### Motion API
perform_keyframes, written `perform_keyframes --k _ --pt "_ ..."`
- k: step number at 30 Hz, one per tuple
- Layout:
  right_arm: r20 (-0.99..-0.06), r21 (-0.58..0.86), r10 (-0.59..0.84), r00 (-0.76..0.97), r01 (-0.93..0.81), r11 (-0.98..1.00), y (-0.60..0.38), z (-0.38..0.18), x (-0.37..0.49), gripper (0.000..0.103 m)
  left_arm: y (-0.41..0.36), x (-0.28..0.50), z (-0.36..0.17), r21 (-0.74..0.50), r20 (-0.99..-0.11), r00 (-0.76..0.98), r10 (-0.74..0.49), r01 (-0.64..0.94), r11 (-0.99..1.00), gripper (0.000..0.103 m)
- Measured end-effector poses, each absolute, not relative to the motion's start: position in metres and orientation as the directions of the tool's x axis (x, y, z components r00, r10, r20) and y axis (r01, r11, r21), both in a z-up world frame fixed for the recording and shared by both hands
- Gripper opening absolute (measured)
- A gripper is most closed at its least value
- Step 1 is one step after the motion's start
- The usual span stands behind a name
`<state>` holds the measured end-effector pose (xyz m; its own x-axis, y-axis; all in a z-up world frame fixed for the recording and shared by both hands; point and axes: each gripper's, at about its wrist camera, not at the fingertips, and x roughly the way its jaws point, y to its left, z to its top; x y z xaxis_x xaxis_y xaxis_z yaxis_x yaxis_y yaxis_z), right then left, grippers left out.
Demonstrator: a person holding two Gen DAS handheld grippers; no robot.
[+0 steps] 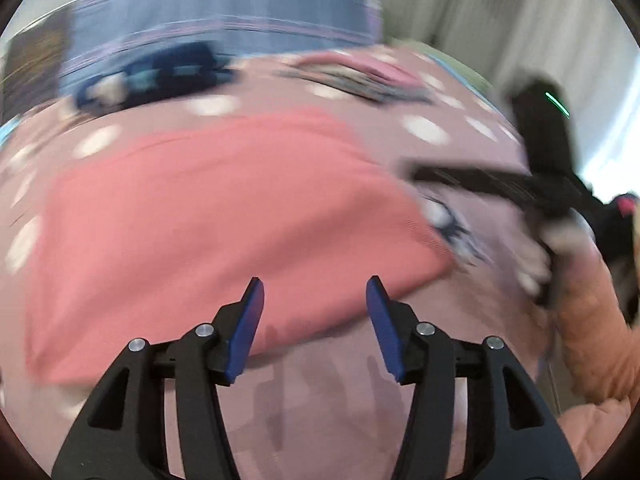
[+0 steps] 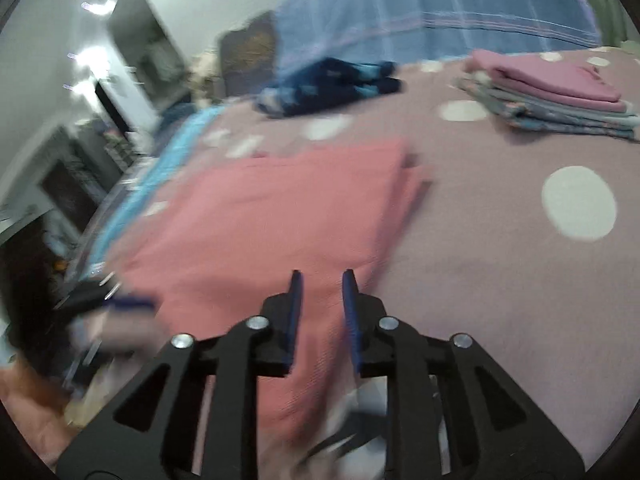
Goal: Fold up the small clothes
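1. Both views were smeared by motion blur, so fabric edges and small prints were hard to make out, and the bases of both grippers were cut off by the lower frame edge.
2. The left gripper (image 1: pixel 315 294) had its blue-padded fingers (image 1: pixel 248 328) spread well apart with nothing between them; they hung above the near edge of the coral garment (image 1: pixel 208 208) (whether a pad brushed the cloth could not be told).
3. The right gripper (image 2: pixel 322 292) stood with its fingers (image 2: pixel 294 316) parted by a narrower gap, also empty, over the near right corner of the same garment (image 2: pixel 272 224).
4. That garment lay flat on the bedspread (image 2: pixel 480 260), a rectangle of finely ribbed fabric with layered edges showing along its right side, apparently folded.
5. The bedspread was mauve with large white dots, soft and slightly rumpled.
6. In the left wrist view the right gripper (image 1: pixel 460 178) appeared as a dark blurred streak held by a hand (image 1: pixel 576 280) in an orange sleeve, partly cut off by the lens rim.
7. Farther back lay a dark blue bundle (image 2: pixel 332 84) and a stack of folded clothes (image 2: pixel 556 92), pink on top of grey-blue layers.
8. Behind them stood a blue plaid cloth (image 2: pixel 460 8); the room at left was too blurred to read.
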<state>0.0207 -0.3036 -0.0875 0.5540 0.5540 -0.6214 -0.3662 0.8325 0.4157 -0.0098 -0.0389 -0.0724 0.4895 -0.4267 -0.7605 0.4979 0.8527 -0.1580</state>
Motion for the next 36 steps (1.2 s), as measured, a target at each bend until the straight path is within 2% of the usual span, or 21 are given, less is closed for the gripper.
perform_keyframes --k 1,2,4,8,12,14,15,18,20,28,31,33,36 --pt "-0.653 0.39 0.54 0.532 -0.375 0.841 -0.294 -0.093 0.017 0.035 -0.014 -0.007 -0.071 -0.166 -0.752 0.525 -0.4 0.436 0.884 0.055" --pt "-0.73 0.299 0.457 0.508 -0.364 0.882 -0.279 -0.105 0.014 0.035 0.005 -0.007 -0.07 -0.168 -0.746 0.552 -0.373 0.386 0.907 0.057" --pt "-0.8 0.158 0.317 0.509 -0.33 0.931 -0.265 -0.117 0.011 0.035 0.039 -0.008 -0.069 -0.175 -0.733 0.601 -0.319 0.286 0.942 0.058" --pt "-0.77 0.136 0.289 0.569 -0.295 0.946 -0.254 -0.086 0.004 0.037 0.12 -0.009 -0.064 -0.201 -0.697 0.682 -0.223 0.112 0.973 0.058" --pt "-0.723 0.082 0.289 0.627 -0.337 0.938 -0.219 -0.047 0.002 0.038 0.171 -0.017 -0.071 -0.223 -0.676 0.713 -0.186 0.043 0.974 0.057" --pt "-0.719 0.072 0.306 0.624 -0.371 0.926 -0.196 -0.04 0.005 0.039 0.189 -0.02 -0.077 -0.239 -0.669 0.716 -0.198 0.045 0.97 0.051" --pt "-0.72 0.067 0.315 0.618 -0.39 0.918 -0.18 -0.037 0.01 0.039 0.194 -0.022 -0.08 -0.245 -0.67 0.713 -0.207 0.051 0.968 0.041" --pt "-0.732 0.042 0.32 0.602 -0.429 0.902 -0.132 -0.035 0.026 0.039 0.205 -0.013 -0.091 -0.278 -0.676 0.69 -0.26 0.089 0.957 0.022" --pt "-0.745 0.035 0.322 0.584 -0.448 0.893 -0.103 -0.036 0.034 0.039 0.208 -0.007 -0.095 -0.285 -0.671 0.684 -0.287 0.12 0.951 0.018" --pt "-0.792 0.002 0.319 0.521 -0.521 0.854 -0.016 -0.035 0.081 0.039 0.212 0.029 -0.109 -0.312 -0.668 0.643 -0.374 0.214 0.926 0.018" --pt "-0.813 -0.016 0.303 0.497 -0.539 0.842 0.007 -0.037 0.101 0.04 0.21 0.042 -0.114 -0.372 -0.658 0.586 -0.472 0.293 0.881 0.019" --pt "-0.828 -0.018 0.289 0.48 -0.538 0.843 0.02 -0.04 0.117 0.04 0.205 0.049 -0.117 -0.39 -0.654 0.55 -0.519 0.343 0.855 0.027" --pt "-0.841 -0.006 0.285 0.46 -0.535 0.845 0.031 -0.045 0.135 0.04 0.199 0.056 -0.119 -0.419 -0.644 0.502 -0.577 0.4 0.815 0.033"
